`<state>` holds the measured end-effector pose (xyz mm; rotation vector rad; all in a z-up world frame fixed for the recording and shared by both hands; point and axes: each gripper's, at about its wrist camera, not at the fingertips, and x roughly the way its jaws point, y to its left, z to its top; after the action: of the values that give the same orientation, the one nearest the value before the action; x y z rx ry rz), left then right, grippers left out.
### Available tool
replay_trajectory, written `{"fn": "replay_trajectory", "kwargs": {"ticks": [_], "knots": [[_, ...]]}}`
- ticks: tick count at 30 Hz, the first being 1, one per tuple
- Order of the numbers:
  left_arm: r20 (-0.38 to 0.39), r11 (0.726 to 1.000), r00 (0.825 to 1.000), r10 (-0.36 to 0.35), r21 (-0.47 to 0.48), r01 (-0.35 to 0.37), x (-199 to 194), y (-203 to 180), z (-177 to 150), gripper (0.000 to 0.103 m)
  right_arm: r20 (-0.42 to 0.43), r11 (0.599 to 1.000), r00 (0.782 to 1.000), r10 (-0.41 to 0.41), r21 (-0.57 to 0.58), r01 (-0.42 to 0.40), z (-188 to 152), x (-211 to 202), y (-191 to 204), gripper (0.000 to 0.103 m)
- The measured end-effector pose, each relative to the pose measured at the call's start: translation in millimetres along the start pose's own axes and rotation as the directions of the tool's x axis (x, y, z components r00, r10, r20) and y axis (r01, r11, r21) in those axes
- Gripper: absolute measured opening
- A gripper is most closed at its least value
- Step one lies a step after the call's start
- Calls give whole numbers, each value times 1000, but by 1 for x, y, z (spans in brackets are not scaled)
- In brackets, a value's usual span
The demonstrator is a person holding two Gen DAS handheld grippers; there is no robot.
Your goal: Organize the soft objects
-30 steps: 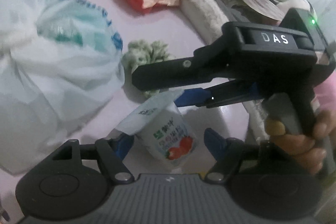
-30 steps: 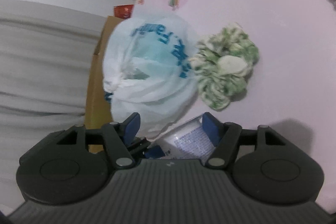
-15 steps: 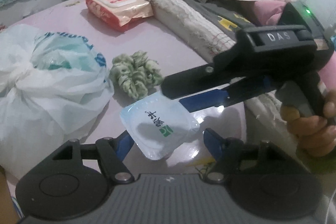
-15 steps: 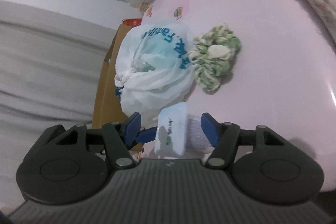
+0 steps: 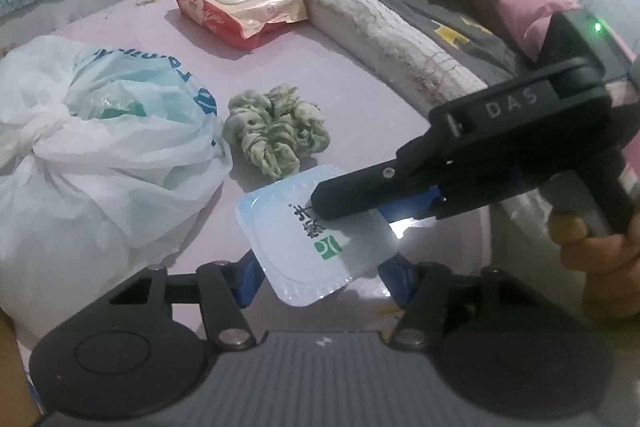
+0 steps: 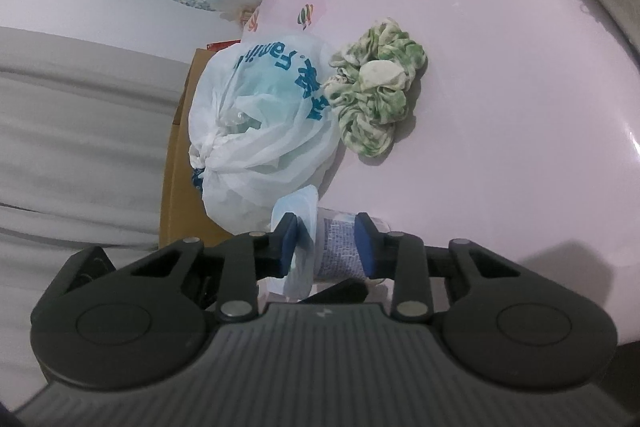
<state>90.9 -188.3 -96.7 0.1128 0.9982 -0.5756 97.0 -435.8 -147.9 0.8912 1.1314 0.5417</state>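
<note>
A small yogurt cup [image 5: 316, 235] with a pale blue foil lid stands upright on the pink table [image 5: 360, 83]. My right gripper [image 6: 326, 247] is shut on the yogurt cup [image 6: 336, 247], one pad on the lid and one on the base. In the left wrist view the right gripper [image 5: 500, 155] comes in from the right. My left gripper [image 5: 316, 275] is open with the cup between its fingers. A green and white scrunchie [image 5: 276, 135] lies just beyond the cup. A tied white plastic bag [image 5: 96, 147] sits to its left.
A red pack of wet wipes [image 5: 240, 3] lies at the far side of the table. Rolled blankets and clothes [image 5: 400, 27] pile along the right. A cardboard box [image 6: 180, 167] stands below the table edge beside the bag [image 6: 260, 131].
The yogurt cup was turned from lying tilted to standing with its lid up. My right gripper's pads closed in on it. The left view rose and pulled back.
</note>
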Motion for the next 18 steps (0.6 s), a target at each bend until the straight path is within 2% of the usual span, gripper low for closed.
{"fn": "replay_trajectory", "kwargs": {"ticks": [3, 10, 14, 18], "knots": [[15, 998, 999, 43, 38, -43, -1, -4, -2, 50, 10, 1000, 1000, -5, -18, 5, 0, -1, 4, 28], [28, 1000, 999, 17, -17, -17, -13, 3, -2, 49, 25, 997, 999, -23, -73, 24, -4, -7, 24, 22], [69, 999, 997, 23, -29, -21, -33, 3, 4, 49, 46, 993, 999, -11, -113, 16, -3, -16, 46, 22], [139, 998, 989, 38, -46, -32, -65, 9, 13, 49, 63, 982, 998, 23, -187, -11, 2, -25, 84, 22]]}}
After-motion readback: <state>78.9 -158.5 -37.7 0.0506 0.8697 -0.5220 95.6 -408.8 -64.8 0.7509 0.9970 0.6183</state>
